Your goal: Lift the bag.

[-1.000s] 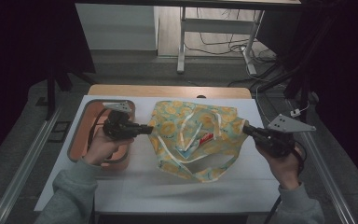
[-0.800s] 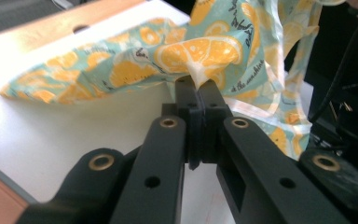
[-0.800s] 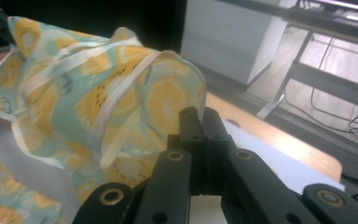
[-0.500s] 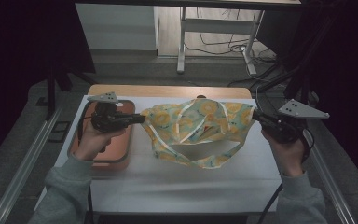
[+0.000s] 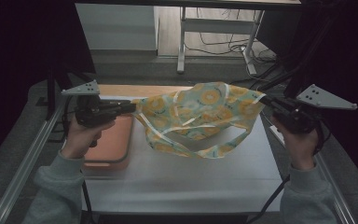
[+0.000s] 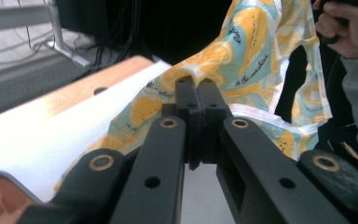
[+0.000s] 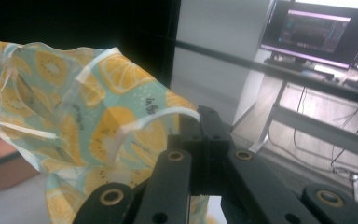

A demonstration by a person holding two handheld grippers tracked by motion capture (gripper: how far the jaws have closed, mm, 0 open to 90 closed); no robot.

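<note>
You've got the thin turquoise cloth printed with yellow citrus slices and edged in white (image 5: 200, 116) strung between your two hands, up off the white tabletop (image 5: 177, 177). Your left gripper (image 5: 131, 108) is pinched tight on the cloth's left corner — in the left gripper view (image 6: 196, 93) the black jaws meet with the fabric caught at their tips and the rest of the cloth (image 6: 242, 65) running away toward your other hand (image 6: 349, 28). Your right gripper (image 5: 263, 100) is clamped on the opposite corner; from the right gripper view (image 7: 200, 122) the white edging comes straight into the closed jaws and the printed fabric (image 7: 74, 121) hangs off to the left.

The middle of the cloth sags between the two grips, and a white-trimmed strip droops in a loop below it, hanging low over the tabletop. Under your left hand (image 5: 81, 137) sits a shallow orange tray with rounded corners (image 5: 109, 144), at the table's left side — the cloth's lower edge hangs just beside it. Both grippers point inward, roughly level.
</note>
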